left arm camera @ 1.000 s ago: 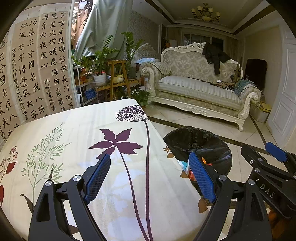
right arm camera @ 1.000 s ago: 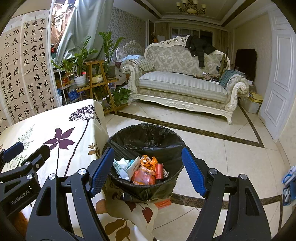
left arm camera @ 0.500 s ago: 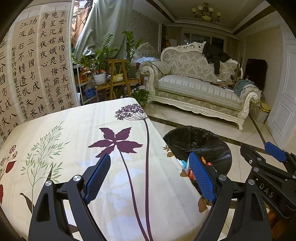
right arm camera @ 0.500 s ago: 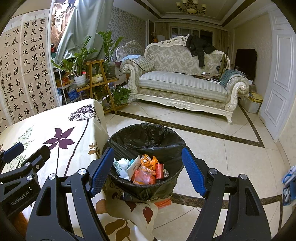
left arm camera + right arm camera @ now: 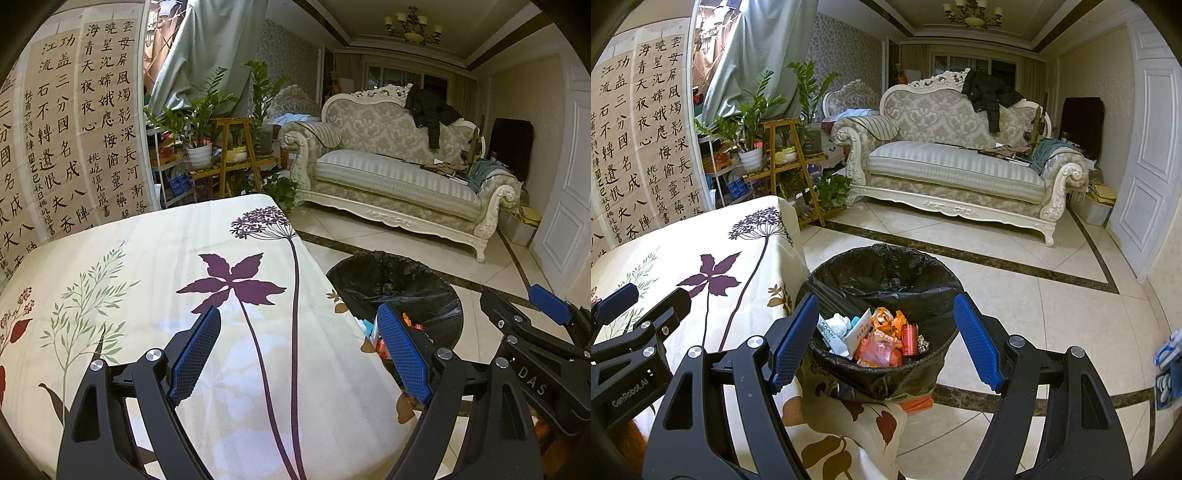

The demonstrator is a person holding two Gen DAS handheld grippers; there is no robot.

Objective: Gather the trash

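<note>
1. Down on the tiled floor [image 5: 1015,295], a bin [image 5: 882,266] lined with a black bag stands just beside the table's [image 5: 155,258] corner.
2. Trash [image 5: 882,339] lies inside: orange wrappers, a red can, white paper and crumpled tissue.
3. Right gripper [image 5: 886,341] hangs above the bin, jaws spread wide, nothing between the blue pads.
4. Left gripper [image 5: 299,350] sits over the flowered tablecloth, jaws also wide apart and empty; the cloth under it is bare.
5. Beyond: a cream sofa [image 5: 960,166], potted plants [image 5: 753,122] on a wooden stand, calligraphy sheets [image 5: 74,129] on the left wall.
</note>
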